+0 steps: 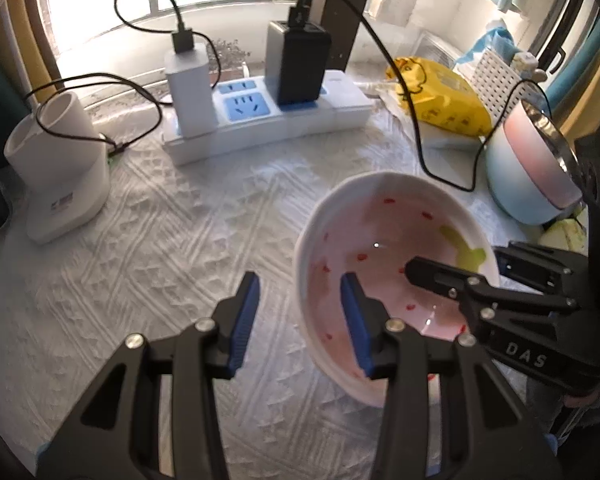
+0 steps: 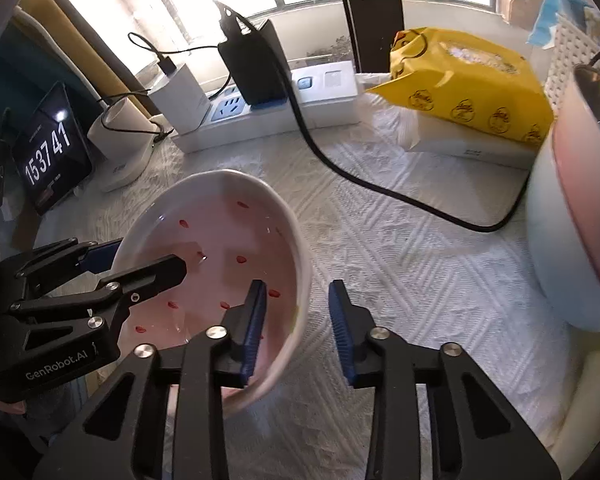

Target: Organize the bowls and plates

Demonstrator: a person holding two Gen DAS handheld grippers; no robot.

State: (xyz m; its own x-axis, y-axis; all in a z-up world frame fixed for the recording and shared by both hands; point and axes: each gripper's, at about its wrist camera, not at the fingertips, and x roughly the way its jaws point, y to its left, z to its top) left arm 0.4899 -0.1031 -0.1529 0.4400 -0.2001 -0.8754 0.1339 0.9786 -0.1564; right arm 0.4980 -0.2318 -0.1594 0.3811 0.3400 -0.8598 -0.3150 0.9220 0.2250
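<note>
My left gripper (image 1: 300, 320) straddles the near-left rim of one bowl (image 1: 384, 240): one blue pad inside, one outside, with a gap showing at the outer pad, so the fingers stand apart. My right gripper (image 2: 298, 326) straddles the opposite rim of the bowl (image 2: 220, 232) the same way, with space visible beside the wall; I cannot tell whether either pad presses. The bowl is tilted above the tabletop (image 1: 160, 260), pink inside with red specks, and holds nothing. Beyond it: one pink-and-blue pot (image 1: 532, 168), contents hidden; one white cup-shaped holder (image 1: 56, 168); one power strip (image 1: 268, 120) carrying two chargers; one yellow packet (image 1: 440, 96).
</note>
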